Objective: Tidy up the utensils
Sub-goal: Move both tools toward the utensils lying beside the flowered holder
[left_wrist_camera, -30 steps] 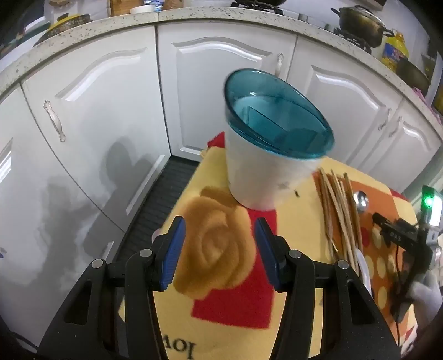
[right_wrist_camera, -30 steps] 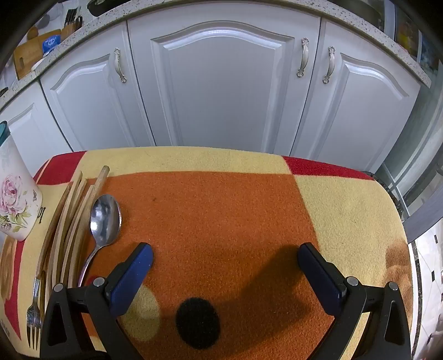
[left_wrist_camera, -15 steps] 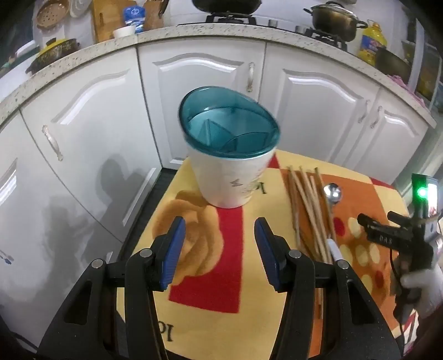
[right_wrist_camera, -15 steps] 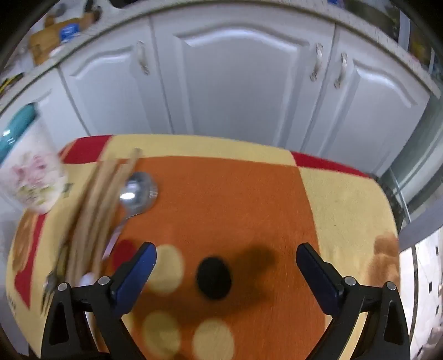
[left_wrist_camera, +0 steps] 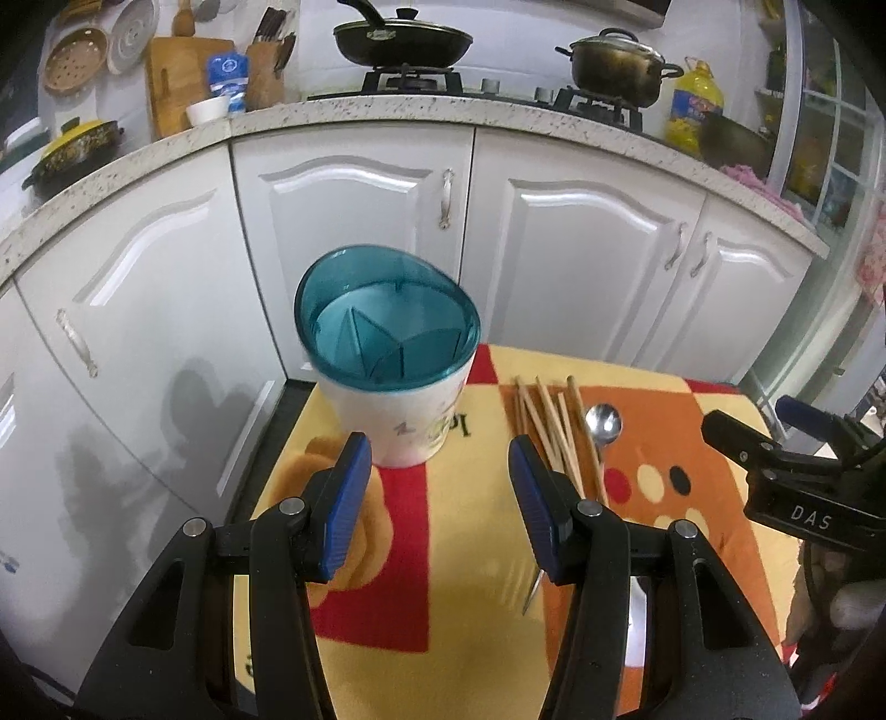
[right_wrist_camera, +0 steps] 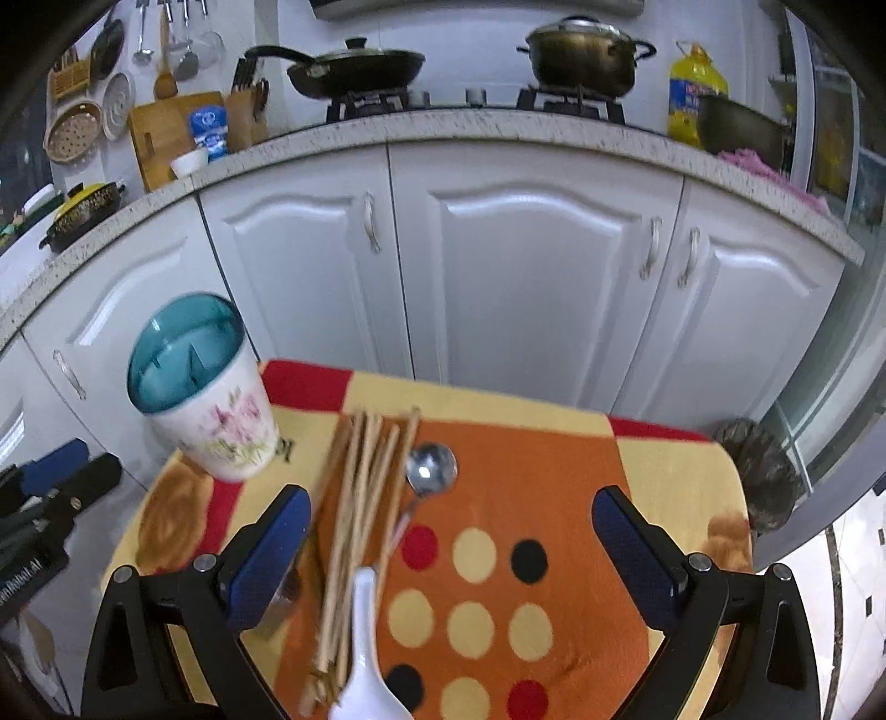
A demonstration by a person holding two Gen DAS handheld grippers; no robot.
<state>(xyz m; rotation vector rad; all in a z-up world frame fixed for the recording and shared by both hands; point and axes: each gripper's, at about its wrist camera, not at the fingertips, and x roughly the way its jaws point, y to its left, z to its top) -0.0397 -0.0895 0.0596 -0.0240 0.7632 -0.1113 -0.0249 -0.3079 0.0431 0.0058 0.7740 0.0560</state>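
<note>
**Both jaws spread and empty above the patterned cloth**

Left wrist view only: looks straight into the holder [left_wrist_camera: 387,354], showing teal dividers inside its rim; catches the right gripper [left_wrist_camera: 775,437] at the far right edge. Left gripper [left_wrist_camera: 437,487] held with jaws spread, nothing between them.

Right wrist view only: shows pink flowers on the holder's white wall [right_wrist_camera: 216,426], a white ceramic spoon [right_wrist_camera: 365,653] and part of a fork [right_wrist_camera: 282,603] near the bottom. Right gripper [right_wrist_camera: 451,554] with jaws wide apart, gripping nothing.

From left: holder upright on the cloth, chopsticks [right_wrist_camera: 365,498] in a loose bundle just beside it, metal spoon [right_wrist_camera: 432,471] touching their right side.

Blanket [right_wrist_camera: 554,498] of yellow, red and orange with dots covering a small table. Behind: white cabinet doors [right_wrist_camera: 526,288], speckled worktop [right_wrist_camera: 498,130] carrying a frying pan [right_wrist_camera: 354,66], a pot [right_wrist_camera: 581,52] and an oil bottle [right_wrist_camera: 692,83].
</note>
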